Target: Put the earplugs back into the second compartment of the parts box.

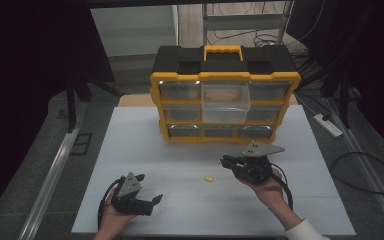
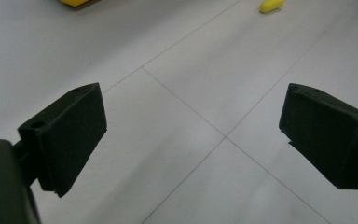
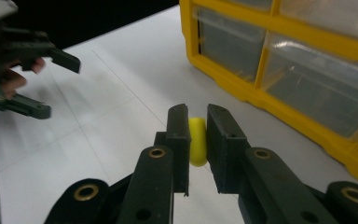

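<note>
Pads of the right gripper (image 3: 197,126) are being pressed on a small yellow piece (image 3: 197,140), which is being held upright between them above the white table (image 3: 121,79); this gripper is clenched on the piece, with a narrow gap left between the jaws where the piece is sitting. In the high view the right gripper (image 1: 225,161) is being carried by the right hand (image 1: 270,192) at the near right of the table (image 1: 145,145), with its jaws being pointed left, near the front of the yellow and black drawer organizer (image 1: 225,75). The organizer is being shown at the far middle of the table, and its top middle drawer (image 1: 226,97) is being left pulled out toward the near side. A second yellow piece (image 1: 208,178) is being seen lying on the table between the two grippers, just left of the right one; it is also being caught at the far edge of the left gripper view (image 2: 271,4). The left gripper (image 1: 150,187) is being held by the left hand (image 1: 111,215) at the near left, well apart from both pieces. Its jaws are being kept wide apart over bare table, with nothing between them (image 2: 193,126), so it is released. A white power strip (image 1: 328,125) is lying on the floor to the right of the table.
</note>
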The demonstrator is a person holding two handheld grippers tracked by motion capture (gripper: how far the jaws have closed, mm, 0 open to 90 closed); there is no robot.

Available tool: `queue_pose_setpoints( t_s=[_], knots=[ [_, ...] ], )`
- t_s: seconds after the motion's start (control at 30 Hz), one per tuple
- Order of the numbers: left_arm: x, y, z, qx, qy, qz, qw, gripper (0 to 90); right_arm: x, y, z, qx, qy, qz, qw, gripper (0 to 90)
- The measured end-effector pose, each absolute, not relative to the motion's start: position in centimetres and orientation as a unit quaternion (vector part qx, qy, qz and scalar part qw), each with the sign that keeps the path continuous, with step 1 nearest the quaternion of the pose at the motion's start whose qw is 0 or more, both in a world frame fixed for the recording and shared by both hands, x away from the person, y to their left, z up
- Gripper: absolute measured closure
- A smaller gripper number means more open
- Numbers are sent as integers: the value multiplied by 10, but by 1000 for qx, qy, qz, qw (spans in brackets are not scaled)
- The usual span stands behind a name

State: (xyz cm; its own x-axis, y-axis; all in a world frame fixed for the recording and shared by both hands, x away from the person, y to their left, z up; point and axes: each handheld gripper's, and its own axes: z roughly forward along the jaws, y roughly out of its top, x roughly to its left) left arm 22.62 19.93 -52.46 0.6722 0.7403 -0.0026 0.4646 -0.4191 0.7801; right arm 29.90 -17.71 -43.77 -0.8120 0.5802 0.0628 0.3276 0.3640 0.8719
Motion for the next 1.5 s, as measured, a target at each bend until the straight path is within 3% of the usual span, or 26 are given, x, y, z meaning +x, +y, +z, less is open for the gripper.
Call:
queue_pose_setpoints(
  t_s=[1.0, 1.5],
  knots=[
    [226, 199, -524, 825, 362, 175, 396, 76, 280, -208, -401, 274, 764, 563, 160, 794],
    [225, 199, -522, 823, 363, 178, 399, 76, 276, -211, -354, 259, 729, 610, 174, 795]
  ],
)
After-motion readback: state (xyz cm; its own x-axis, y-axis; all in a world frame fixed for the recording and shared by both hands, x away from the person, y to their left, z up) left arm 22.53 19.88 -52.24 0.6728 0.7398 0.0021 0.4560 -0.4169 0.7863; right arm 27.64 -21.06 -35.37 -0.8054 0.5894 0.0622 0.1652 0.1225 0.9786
